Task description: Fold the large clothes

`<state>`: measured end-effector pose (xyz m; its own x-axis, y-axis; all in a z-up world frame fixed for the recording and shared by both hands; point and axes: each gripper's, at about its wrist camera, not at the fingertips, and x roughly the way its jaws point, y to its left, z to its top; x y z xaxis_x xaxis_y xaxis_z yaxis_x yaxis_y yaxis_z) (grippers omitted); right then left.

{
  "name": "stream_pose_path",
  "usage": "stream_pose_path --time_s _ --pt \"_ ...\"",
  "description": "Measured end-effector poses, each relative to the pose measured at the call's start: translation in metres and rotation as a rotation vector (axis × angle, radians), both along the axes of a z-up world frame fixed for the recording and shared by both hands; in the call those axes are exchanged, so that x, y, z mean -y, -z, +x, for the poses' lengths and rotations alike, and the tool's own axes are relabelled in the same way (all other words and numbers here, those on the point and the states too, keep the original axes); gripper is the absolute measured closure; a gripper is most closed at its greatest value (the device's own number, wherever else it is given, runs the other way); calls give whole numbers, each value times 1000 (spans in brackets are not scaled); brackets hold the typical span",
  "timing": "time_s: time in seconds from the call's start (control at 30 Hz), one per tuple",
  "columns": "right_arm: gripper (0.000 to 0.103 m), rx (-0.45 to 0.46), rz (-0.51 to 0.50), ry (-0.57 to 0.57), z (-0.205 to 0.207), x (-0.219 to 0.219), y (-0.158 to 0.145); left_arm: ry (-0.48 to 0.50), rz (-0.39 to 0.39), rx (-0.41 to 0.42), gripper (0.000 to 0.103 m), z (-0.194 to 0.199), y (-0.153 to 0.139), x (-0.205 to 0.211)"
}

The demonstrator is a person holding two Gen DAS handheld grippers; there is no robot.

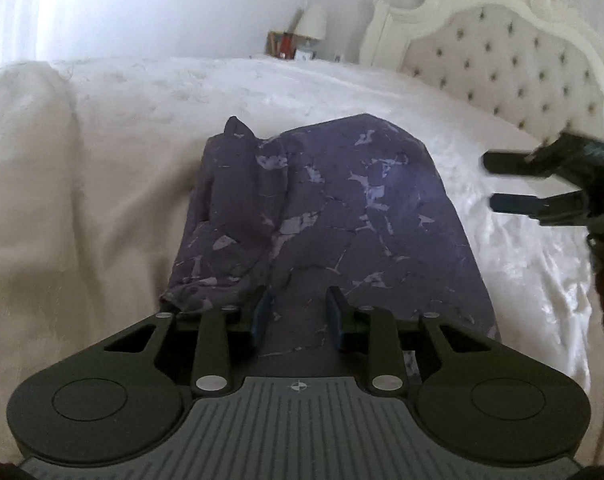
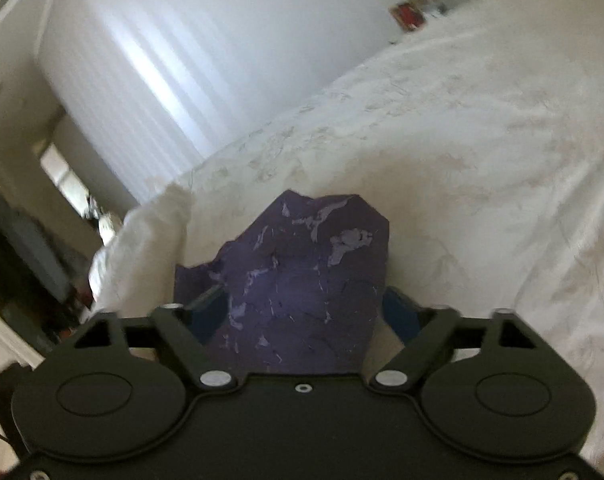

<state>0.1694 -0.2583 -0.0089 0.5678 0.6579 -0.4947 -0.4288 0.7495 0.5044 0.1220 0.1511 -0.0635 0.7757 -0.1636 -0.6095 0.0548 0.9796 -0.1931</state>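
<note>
Both tongs released: left tongs [image 1: 300, 312] parted over near end of purple garment [image 1: 325, 216] on bed [image 1: 122, 160]; right tongs [image 1: 501, 184] agape beside its right edge. Long axis running straight ahead from left tongs, nearer hand.

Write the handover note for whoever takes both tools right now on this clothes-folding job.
Left tool: open, hovering low over the near end of the purple garment, gripping nothing.
Right tool: open, empty, off the garment's right side.
Garment: lies on the white bed cover, narrowed lengthwise, left edge bunched and uneven.
Done: apparently the lengthwise folding.
Left: smooth the bunched edge, then probably fold end to end.
</note>
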Motion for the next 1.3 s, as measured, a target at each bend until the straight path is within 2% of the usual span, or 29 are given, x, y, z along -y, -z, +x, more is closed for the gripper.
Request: stream_pose_path --time_s 0.1,0.2,0.27,0.37,0.4,0.43,0.47,0.53,0.6,0.63,0.67,0.73,0.8,0.87,0.93,1.1,1.2,1.27,1.3 --pt "51 94 -84 -75 -7 -30 -8 -2 4 8 73 -2 0 1" --pt "52 167 -151 -138 -6 -63 -10 -8 -14 16 73 -2 2 -2" --pt "52 170 -194 -154 4 -78 -6 -12 -25 19 73 -2 3 -3" --pt "62 169 -271 -131 27 -89 9 -24 -43 18 75 -4 7 -7" --pt "78 162 -315 -114 37 -92 15 -33 -57 18 77 -4 8 -10" --pt "103 150 -357 -94 47 -96 22 -42 -67 15 81 -2 8 -11" --pt "103 131 -386 -72 57 -97 30 -50 -77 13 84 -3 9 -14" --pt "103 59 -317 -56 72 -94 40 -71 -119 5 87 -3 10 -21" --pt "103 47 -287 -38 74 -92 34 -79 -151 0 87 -5 11 -25" --pt "88 68 -287 -46 69 -94 27 -81 -158 0 87 -6 11 -26" --pt "78 101 -280 -68 62 -96 20 -81 -160 2 87 -7 11 -26" --pt "44 170 -279 -110 48 -102 8 -81 -152 8 87 -7 11 -25" --pt "37 247 -270 -169 33 -112 -5 -82 -143 14 87 -8 12 -22" --pt "37 296 -250 -232 24 -125 -14 -81 -144 19 87 -8 13 -23" --pt "36 299 -235 -286 23 -143 -18 -82 -153 21 87 -9 14 -24" --pt "36 219 -190 -357 26 -187 -17 -82 -171 26 87 -11 15 -26" --pt "37 186 -219 -379 24 -207 -12 -80 -164 31 87 -12 15 -25" --pt "51 168 -278 -386 22 -219 -8 -80 -158 34 87 -12 15 -24" --pt "76 163 -309 -383 21 -224 -6 -80 -157 35 87 -12 15 -24"
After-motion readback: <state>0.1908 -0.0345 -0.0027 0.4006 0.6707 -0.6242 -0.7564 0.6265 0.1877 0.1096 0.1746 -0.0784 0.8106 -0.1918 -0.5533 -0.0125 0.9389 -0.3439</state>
